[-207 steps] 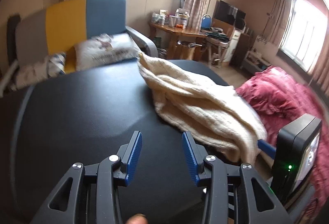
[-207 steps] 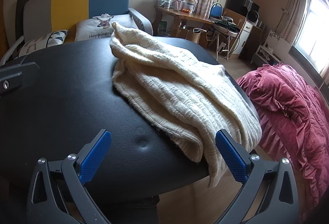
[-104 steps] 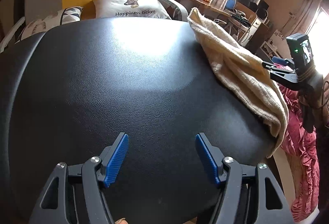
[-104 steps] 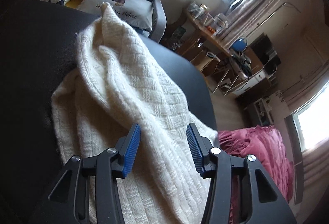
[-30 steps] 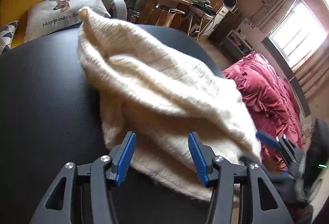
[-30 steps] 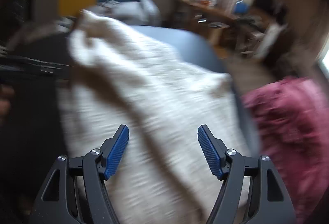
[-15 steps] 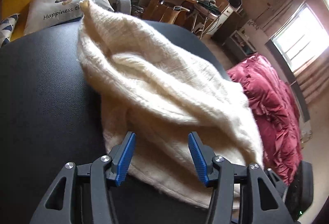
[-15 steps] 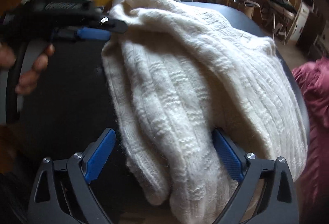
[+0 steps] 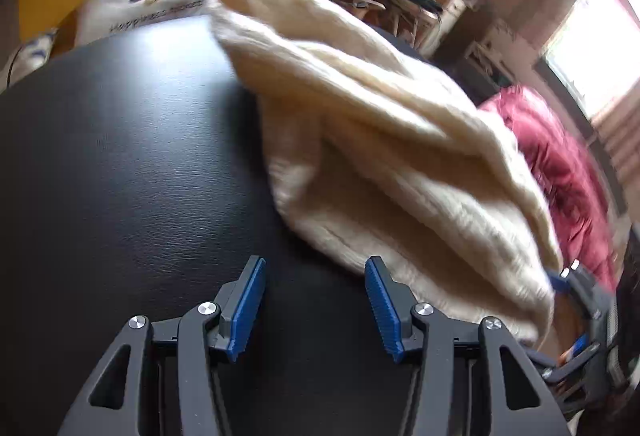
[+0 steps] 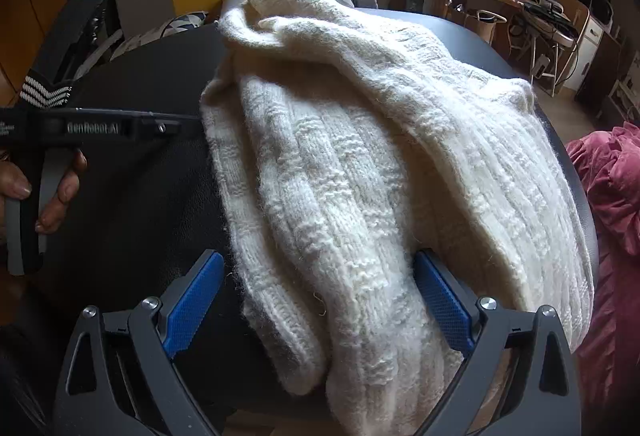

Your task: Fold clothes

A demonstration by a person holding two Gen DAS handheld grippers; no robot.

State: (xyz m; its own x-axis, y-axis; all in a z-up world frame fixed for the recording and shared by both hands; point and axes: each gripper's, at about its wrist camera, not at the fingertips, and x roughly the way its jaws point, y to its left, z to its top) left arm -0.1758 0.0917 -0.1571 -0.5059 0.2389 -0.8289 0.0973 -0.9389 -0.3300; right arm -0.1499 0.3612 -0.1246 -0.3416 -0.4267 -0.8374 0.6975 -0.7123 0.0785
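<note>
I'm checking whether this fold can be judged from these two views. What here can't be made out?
- Cream sweater: its near end runs off the bottom edge of the right wrist view; the left wrist view is motion-blurred.
- Left gripper tips: hidden behind the sweater in the right wrist view.
- Right gripper: blurred and cut off at the left wrist view's right edge.
- Sleeves, collar: buried in folds.

Counter (image 9: 120, 163): black, rounded outline, leather-like grain on surface, window glare at far part. Cream knitted sweater (image 10: 360, 163) lies directly on it, bunched in thick folds, covering right half from far edge to near-right edge, where it hangs over rim. Left half of counter bare.
</note>
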